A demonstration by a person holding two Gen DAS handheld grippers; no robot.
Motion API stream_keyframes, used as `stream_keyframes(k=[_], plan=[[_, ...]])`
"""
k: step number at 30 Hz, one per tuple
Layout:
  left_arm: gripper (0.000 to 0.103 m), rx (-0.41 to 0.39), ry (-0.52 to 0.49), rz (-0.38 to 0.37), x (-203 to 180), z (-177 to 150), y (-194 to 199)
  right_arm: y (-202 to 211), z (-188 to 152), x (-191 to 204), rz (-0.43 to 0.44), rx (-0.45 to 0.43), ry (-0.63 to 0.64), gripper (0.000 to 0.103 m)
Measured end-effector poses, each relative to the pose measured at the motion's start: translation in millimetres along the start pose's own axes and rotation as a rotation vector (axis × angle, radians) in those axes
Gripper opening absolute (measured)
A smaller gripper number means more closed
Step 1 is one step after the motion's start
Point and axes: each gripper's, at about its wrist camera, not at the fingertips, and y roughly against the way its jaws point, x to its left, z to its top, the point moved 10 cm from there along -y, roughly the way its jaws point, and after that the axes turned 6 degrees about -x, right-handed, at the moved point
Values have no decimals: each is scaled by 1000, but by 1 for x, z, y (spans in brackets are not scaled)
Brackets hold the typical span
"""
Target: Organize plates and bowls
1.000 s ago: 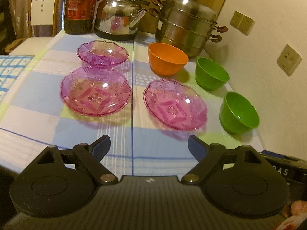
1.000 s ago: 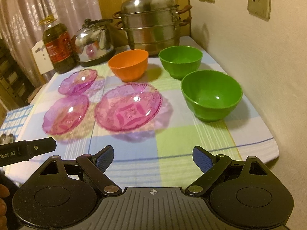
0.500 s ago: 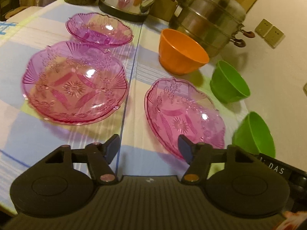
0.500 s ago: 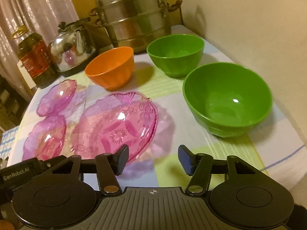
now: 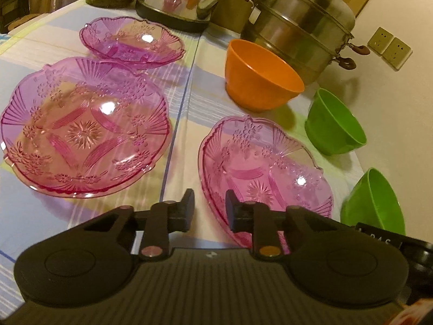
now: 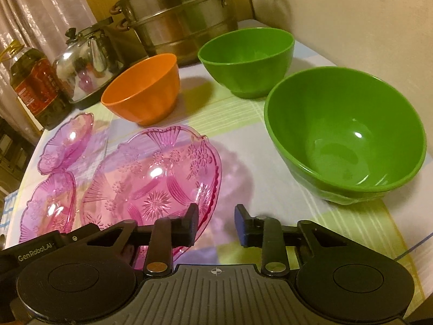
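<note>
Plates (image 5: pixel 84 127) of ribbed pink glass, smooth plastic bowls (image 6: pixel 346 135); left tongs (image 5: pixel 209 208) and right tongs (image 6: pixel 215 223) closing, gripping nothing.

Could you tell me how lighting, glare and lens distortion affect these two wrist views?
Left wrist view: warm dim light, glare spots on the near pink plate, fisheye bends the steamer pot. Right wrist view: highlight inside the near green bowl, dark vignetted corners.

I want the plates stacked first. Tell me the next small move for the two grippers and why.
Probably finish closing both on the near pink plate. The left gripper straddles its near-left rim and the right gripper its near-right rim, jaws closing with the rim between them, pads not visibly pressing yet. Once gripped, it could be lifted toward the large pink plate beside it.
</note>
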Motion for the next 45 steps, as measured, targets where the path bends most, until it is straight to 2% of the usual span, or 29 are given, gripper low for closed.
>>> stream_keyframes(k=[3,7,14,20,28,34,42,45], plan=[[11,-19,-36,7,-2,2,2,-1,0,1,2,-4,4,24],[10,-19,-50,-1,-5,1,2,1,-1,4,14,-15,25,13],[11,-24,-73,-16,-9,6,14,10,1,10,3,-28,51,13],[11,-69,-83,-27,-15,26,43,34,11,24,18,-69,70,13],[11,-142,-77,32,10,74,71,50,38,85,99,-127,122,13],[11,-186,-59,91,54,123,70,23,53,145,162,-118,165,13],[11,-185,8,141,117,176,22,-40,78,218,204,-96,219,13],[11,-188,-9,159,129,190,5,-66,87,234,207,-81,224,13]])
